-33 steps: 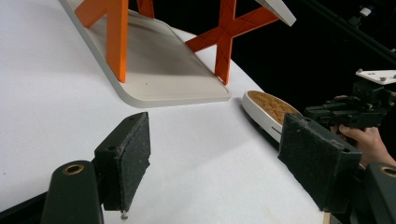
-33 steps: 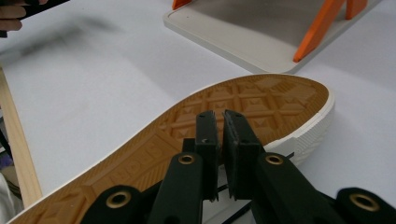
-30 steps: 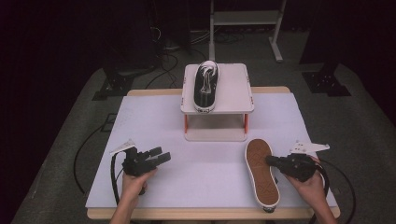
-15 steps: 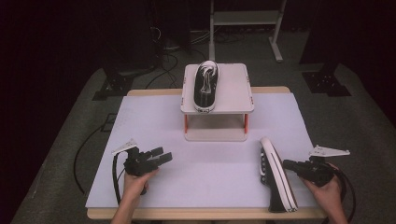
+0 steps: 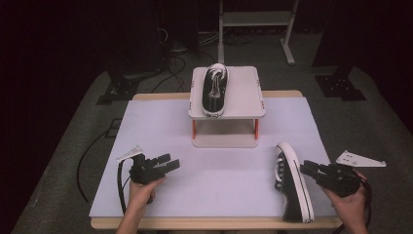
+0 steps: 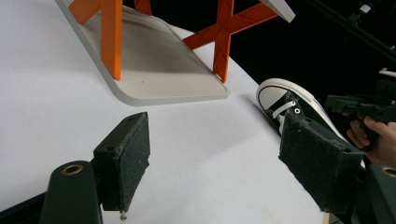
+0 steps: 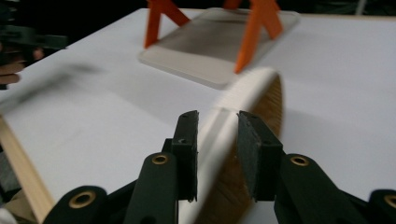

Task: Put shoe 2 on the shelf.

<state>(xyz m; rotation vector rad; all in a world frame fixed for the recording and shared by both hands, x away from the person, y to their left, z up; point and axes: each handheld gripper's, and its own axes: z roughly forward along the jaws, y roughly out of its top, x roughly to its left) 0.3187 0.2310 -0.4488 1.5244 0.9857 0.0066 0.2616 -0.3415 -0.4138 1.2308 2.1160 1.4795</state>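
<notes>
Table (image 5: 160, 126): flat rectangular top under a matte white sheet, smooth and unmarked; a pale wood edge shows along the near side.
Stand (image 5: 241, 92): small two-tier shelf near the far middle, grey-beige slabs with rounded corners, smooth plastic look; orange X-braced legs (image 6: 112, 37) join top and base.
Shoe on stand (image 5: 214, 90): black canvas low-top with white laces and white rubber rim, lying along the left part of the top slab, toe toward the far side.
Shoe on table (image 5: 292, 183): matching black canvas sneaker at the near right, tipped on its side, white ribbed rubber sidewall and white toe cap up; metal eyelets and white lace visible in the left gripper view (image 6: 292, 105); tan sole seen in the right gripper view (image 7: 261, 107).
Right gripper (image 5: 308, 169): black, held in the person's right hand, grey three-cornered plate on top. Jaws have just been opening; the sneaker's white sole edge sits between the coarse black pads, a slight gap each side, so no clamp.
Left gripper (image 5: 169, 162): black, in the left hand at the near left, resting low over the bare sheet, well apart from both shoes. Jaws spread wide, nothing between; pads (image 6: 135, 154) rough, felt-like, rectangular.
Writing: small marking on the stand shoe's heel, too small to read.
</notes>
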